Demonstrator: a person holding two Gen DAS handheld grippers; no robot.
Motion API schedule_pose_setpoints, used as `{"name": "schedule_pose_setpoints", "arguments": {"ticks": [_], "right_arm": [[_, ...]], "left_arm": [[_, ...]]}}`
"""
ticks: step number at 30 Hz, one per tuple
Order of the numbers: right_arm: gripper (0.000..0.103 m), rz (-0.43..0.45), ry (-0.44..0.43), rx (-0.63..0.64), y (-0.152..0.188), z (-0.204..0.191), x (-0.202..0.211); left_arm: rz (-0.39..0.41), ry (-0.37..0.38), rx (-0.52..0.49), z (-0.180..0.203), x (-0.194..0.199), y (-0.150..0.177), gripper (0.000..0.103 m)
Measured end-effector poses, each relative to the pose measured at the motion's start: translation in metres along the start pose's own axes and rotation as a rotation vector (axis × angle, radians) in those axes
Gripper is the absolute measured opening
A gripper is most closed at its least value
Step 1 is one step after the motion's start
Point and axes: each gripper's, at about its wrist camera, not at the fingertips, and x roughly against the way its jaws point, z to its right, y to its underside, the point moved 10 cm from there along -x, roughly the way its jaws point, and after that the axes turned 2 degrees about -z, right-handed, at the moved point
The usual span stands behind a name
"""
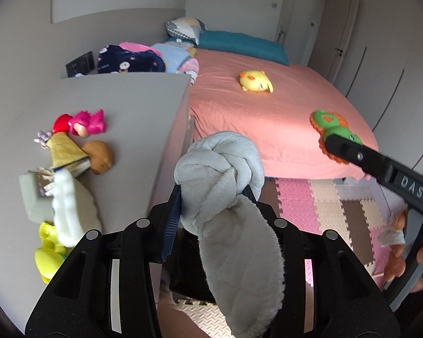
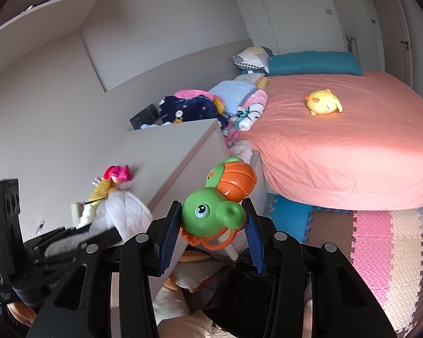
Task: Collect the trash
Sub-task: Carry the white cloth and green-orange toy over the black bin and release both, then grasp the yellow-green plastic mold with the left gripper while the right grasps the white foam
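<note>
Left wrist view: the left gripper (image 1: 214, 194) is closed on a knotted grey cloth (image 1: 221, 169). The knot is pinched btwn the blue-ribbed pads (image 1: 172, 219), and a loose tail of the cloth is draped down over the gripper body. The cloth is held in the air just off the edge of a grey cabinet top (image 1: 121, 107), w/ foam floor mats (image 1: 310, 202) seen below. On the cabinet top, at left, a pink-haired doll (image 1: 81, 126) is laid beside a brown rounded item (image 1: 98, 156), touching or nearly so. Nearer the camera a white fluffy piece (image 1: 66, 211) and sth. yellow (image 1: 46, 253) are seen, both blurred, so what they are can't be told. At right, the right gripper (image 1: 328, 142) is seen from the side, w/ a green-and-orange toy (image 1: 328, 122) at its tip. A pink-sheeted bed (image 1: 268, 118) is seen behind, w/ a yellow chick plush (image 1: 255, 81) lying on it.

Right wrist view: the right gripper (image 2: 213, 219) is clamped on the green-and-orange toy (image 2: 211, 211). The green head w/ one eye is gripped btwn both pads, and the orange shell part is pointed away from the camera. The toy is held in mid-air beside the cabinet's corner (image 2: 211, 129), above a dark opening, poss. a black bag (image 2: 239, 295); the view there is poor. The left gripper (image 2: 70, 239) is seen at lower left, over the cabinet top. The chick plush (image 2: 323, 102) is seen on the bed (image 2: 338, 152), well apart from both grippers.
</note>
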Motion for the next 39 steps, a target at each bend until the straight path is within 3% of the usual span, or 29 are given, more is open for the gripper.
{"name": "schedule_pose_setpoints", "arguments": {"ticks": [1,2,4,9,23,39], "right_arm": [[0.047,-0.017,0.003,0.012,0.002,0.001,-0.004],[0.062,-0.026,0.016,0.019,0.003,0.002,-0.007],[0.084,-0.015,0.073,0.018,0.002,0.010,-0.008],[0.084,-0.010,0.088,-0.001,0.000,0.016,-0.011],[0.084,-0.016,0.077,0.024,0.001,-0.004,-0.018],[0.084,-0.045,-0.029,0.110,0.012,-0.081,-0.041]], "left_arm": [[-0.014,0.004,-0.010,0.002,-0.003,0.003,0.055],[-0.030,-0.002,-0.025,0.003,-0.006,0.007,0.077],[-0.020,-0.029,-0.042,0.003,-0.005,0.010,0.095],[-0.021,-0.086,-0.037,-0.010,0.000,0.013,0.095],[0.004,-0.108,0.056,-0.047,0.017,0.020,0.096],[0.036,-0.198,0.174,-0.117,0.061,0.043,0.096]]}}
